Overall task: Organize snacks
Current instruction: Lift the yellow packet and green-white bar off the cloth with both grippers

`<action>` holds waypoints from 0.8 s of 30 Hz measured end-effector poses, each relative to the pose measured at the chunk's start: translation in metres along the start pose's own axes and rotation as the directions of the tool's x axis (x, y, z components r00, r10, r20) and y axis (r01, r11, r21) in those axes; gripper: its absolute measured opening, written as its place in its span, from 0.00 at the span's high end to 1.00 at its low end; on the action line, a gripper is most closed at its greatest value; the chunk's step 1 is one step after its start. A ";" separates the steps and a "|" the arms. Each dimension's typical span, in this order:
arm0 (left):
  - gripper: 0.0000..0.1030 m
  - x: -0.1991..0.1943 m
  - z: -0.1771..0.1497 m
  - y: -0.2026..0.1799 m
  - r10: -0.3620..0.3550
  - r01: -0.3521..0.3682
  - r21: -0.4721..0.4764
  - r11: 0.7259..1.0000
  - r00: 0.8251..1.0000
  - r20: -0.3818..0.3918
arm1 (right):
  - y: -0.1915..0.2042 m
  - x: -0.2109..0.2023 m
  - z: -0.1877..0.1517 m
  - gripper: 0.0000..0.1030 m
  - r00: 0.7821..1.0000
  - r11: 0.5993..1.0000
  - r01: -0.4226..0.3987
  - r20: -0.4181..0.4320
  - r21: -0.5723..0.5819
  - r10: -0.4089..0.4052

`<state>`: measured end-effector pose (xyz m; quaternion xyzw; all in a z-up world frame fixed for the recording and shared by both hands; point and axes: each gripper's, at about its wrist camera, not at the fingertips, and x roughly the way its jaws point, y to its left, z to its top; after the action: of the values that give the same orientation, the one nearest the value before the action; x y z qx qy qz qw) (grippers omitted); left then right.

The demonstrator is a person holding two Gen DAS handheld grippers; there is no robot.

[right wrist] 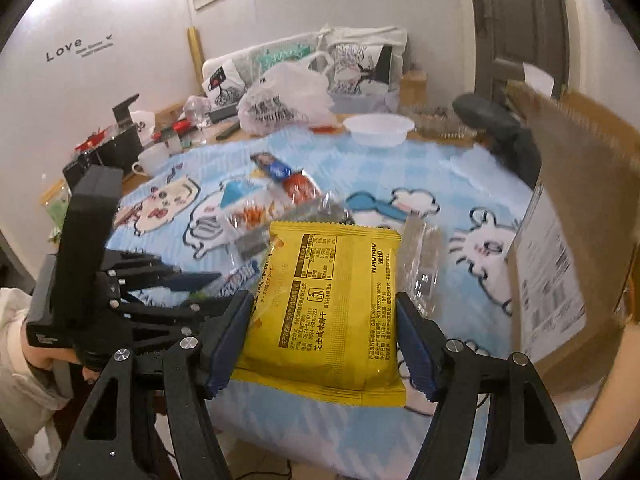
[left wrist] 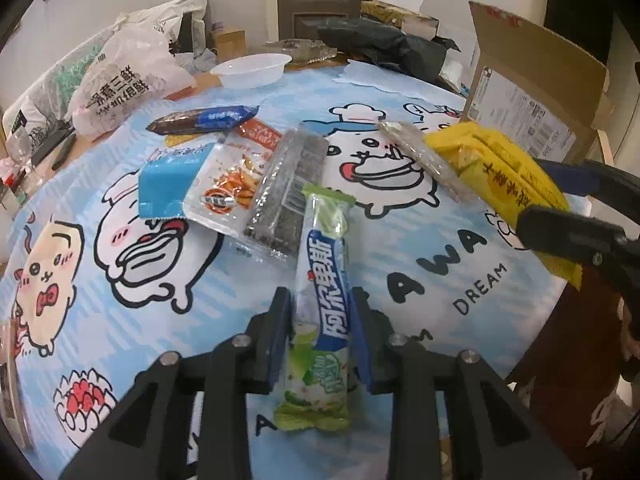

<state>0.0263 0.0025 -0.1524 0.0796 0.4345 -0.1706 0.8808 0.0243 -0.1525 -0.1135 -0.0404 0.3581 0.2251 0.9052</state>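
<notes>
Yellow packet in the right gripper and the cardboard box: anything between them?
In the left wrist view, nothing lies between the yellow packet and the cardboard box, only bare cartoon tablecloth.

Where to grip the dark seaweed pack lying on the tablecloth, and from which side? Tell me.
Grip the seaweed pack across its narrow width near the middle, coming from above with the fingers on its two long edges. It lies flat, long and slim, partly overlapping the clear fries pouch, so the right long edge is the freer one.
</notes>
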 end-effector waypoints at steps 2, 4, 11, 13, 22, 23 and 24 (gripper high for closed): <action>0.66 0.002 0.000 -0.002 0.010 -0.010 -0.002 1.000 1.000 0.008 | 0.000 0.002 -0.003 0.35 1.000 1.000 -0.004 -0.006 0.007 0.004; 0.66 0.005 0.003 -0.001 0.014 -0.014 -0.014 1.000 1.000 0.018 | 0.000 0.003 -0.006 0.35 1.000 1.000 -0.011 -0.008 0.009 0.011; 0.75 0.007 0.008 -0.009 0.031 -0.032 0.013 0.999 0.999 0.032 | 0.001 0.013 -0.018 0.35 0.999 1.000 -0.021 -0.047 0.006 0.021; 0.76 0.002 0.008 -0.008 0.008 -0.008 0.009 1.000 0.999 0.040 | 0.000 0.014 -0.020 0.35 0.998 1.000 -0.025 -0.049 0.013 0.025; 0.77 -0.076 0.040 -0.012 -0.020 0.014 0.029 0.999 0.978 0.208 | 0.006 -0.025 0.009 0.35 0.998 0.998 -0.039 0.056 -0.043 0.042; 0.77 -0.086 0.046 -0.012 -0.017 0.009 0.035 0.999 0.972 0.233 | 0.006 -0.033 0.015 0.35 0.996 0.998 -0.041 0.079 -0.051 0.045; 0.77 -0.096 0.054 -0.014 -0.016 0.004 0.044 0.999 0.965 0.260 | 0.006 -0.045 0.023 0.35 0.993 0.997 -0.042 0.111 -0.062 0.048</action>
<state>0.0068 -0.0037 -0.0430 0.0734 0.3116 -0.1935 0.9274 0.0077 -0.1591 -0.0661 -0.0465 0.3007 0.2579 0.9170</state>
